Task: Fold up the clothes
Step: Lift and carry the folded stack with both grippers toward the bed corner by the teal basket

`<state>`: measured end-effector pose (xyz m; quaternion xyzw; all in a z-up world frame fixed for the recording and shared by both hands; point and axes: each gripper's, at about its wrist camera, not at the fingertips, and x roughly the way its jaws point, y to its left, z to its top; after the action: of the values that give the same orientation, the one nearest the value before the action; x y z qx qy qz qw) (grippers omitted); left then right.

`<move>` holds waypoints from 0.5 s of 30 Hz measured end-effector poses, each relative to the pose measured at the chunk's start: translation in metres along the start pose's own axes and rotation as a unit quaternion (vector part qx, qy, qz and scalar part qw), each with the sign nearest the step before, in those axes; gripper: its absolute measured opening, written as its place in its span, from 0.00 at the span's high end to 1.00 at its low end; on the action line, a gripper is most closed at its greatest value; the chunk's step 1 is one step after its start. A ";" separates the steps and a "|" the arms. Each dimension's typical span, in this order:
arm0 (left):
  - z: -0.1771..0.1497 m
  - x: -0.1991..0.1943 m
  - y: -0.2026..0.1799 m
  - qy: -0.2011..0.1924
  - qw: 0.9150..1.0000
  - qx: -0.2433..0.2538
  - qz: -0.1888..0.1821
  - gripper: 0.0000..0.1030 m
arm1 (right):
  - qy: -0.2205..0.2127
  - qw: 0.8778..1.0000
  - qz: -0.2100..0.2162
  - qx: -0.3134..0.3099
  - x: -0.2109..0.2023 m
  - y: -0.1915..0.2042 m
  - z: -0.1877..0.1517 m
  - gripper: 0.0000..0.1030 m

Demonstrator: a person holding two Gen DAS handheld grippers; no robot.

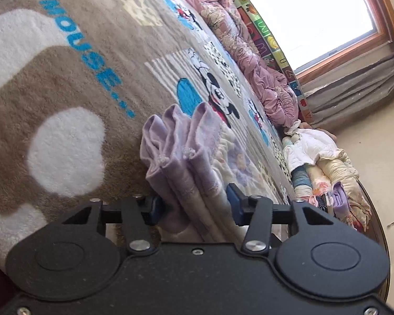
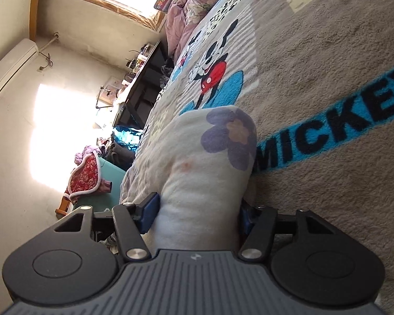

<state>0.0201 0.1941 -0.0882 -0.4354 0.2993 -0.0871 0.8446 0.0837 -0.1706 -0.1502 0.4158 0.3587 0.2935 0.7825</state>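
the left gripper [image 1: 194, 204] is clenched on the bunched lilac edge of the garment [image 1: 176, 141], which lies on the blanket [image 1: 65, 78]. the right gripper [image 2: 197, 210] grasps a cream part of the garment [image 2: 205, 162] with a purple flower, just above the blanket [image 2: 328, 197].

Soft matt cloth garment [image 1: 181, 157], lilac and cream, gathered in folds with tiny lace trims. Thick fleecy blanket [image 1: 65, 84] with fuzzy pile, printed cartoon patches. Matt black plastic left hand-held gripper [image 1: 194, 204] with blue rubbery pads [image 1: 233, 199] and shiny metal screws. Glossy wooden window frame [image 1: 380, 26].
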 end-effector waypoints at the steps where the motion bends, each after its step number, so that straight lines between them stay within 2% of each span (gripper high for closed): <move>1: 0.004 -0.007 -0.001 -0.008 1.000 0.004 -0.008 0.58 | 0.000 1.000 0.005 -0.006 0.002 0.007 0.000 0.42; 6: 0.039 -0.054 0.011 -0.064 0.997 -0.011 -0.031 0.58 | 0.007 0.999 0.039 -0.037 0.022 0.054 0.003 0.42; 15: 0.132 -0.157 0.066 -0.176 0.982 -0.049 -0.039 0.58 | 0.077 0.988 0.111 -0.076 0.130 0.171 -0.014 0.42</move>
<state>-0.0368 0.3881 -0.0146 -0.4963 0.1328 -0.0275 0.8575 0.1192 0.0169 -0.0494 0.3687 0.3466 0.4361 0.7442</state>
